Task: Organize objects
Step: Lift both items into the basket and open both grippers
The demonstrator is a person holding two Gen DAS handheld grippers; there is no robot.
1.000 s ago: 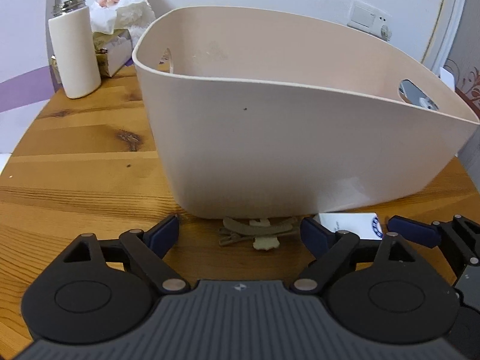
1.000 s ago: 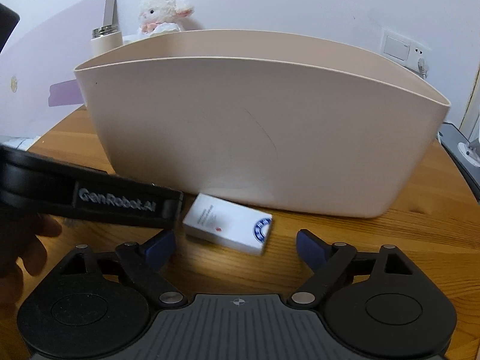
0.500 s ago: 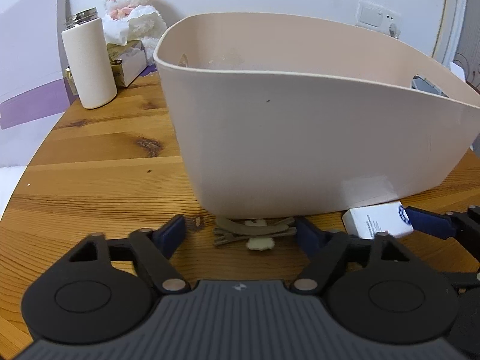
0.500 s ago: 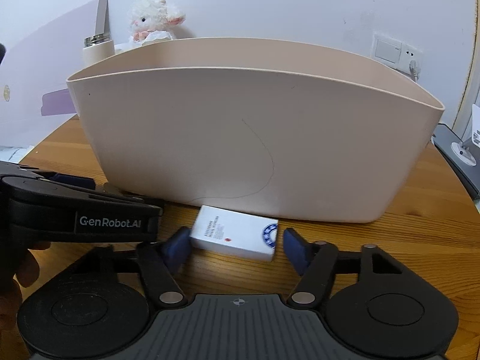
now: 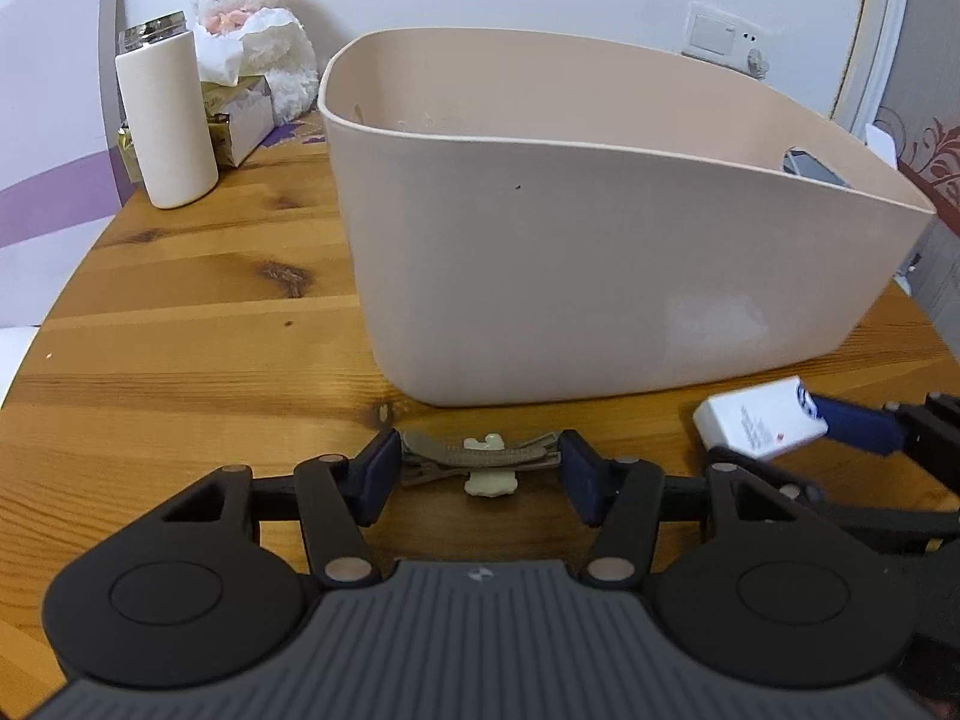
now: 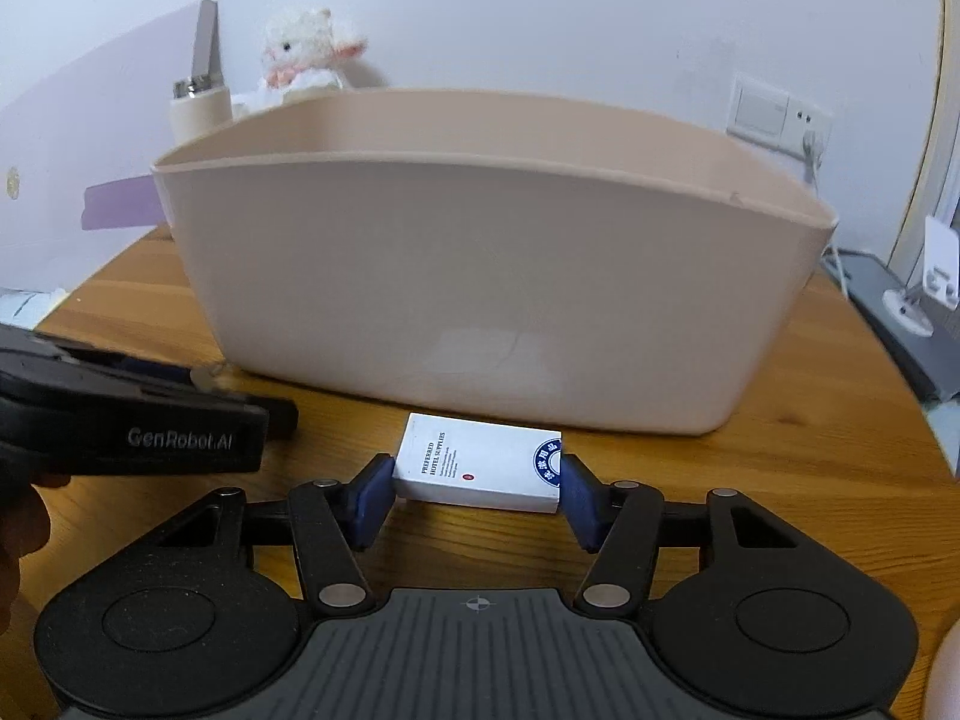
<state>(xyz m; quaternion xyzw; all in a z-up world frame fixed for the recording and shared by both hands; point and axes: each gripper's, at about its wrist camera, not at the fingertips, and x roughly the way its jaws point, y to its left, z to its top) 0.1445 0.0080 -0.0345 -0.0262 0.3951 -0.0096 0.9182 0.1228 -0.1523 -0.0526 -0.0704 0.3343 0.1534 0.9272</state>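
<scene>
In my left wrist view, my left gripper (image 5: 480, 471) has its blue pads closed against both ends of a flat olive hair clip (image 5: 477, 457) with a pale bone-shaped charm, low in the frame on the knotty wooden table (image 5: 198, 324); I judge this the grasping step, and the next move calls for a lift clear of the wood and over the rim of the smooth matte beige plastic tub (image 5: 600, 264) filling the centre; a white cylindrical bottle (image 5: 167, 126) and a fluffy toy lamb (image 5: 261, 30) stand upper left; in my right wrist view, my right gripper (image 6: 477, 495) pinches a small white cardboard box (image 6: 480, 468) printed "Preferred Hotel Supplies" by its short ends, low centre, just before the tub (image 6: 480, 276); it too needs raising over that curved wall.
</scene>
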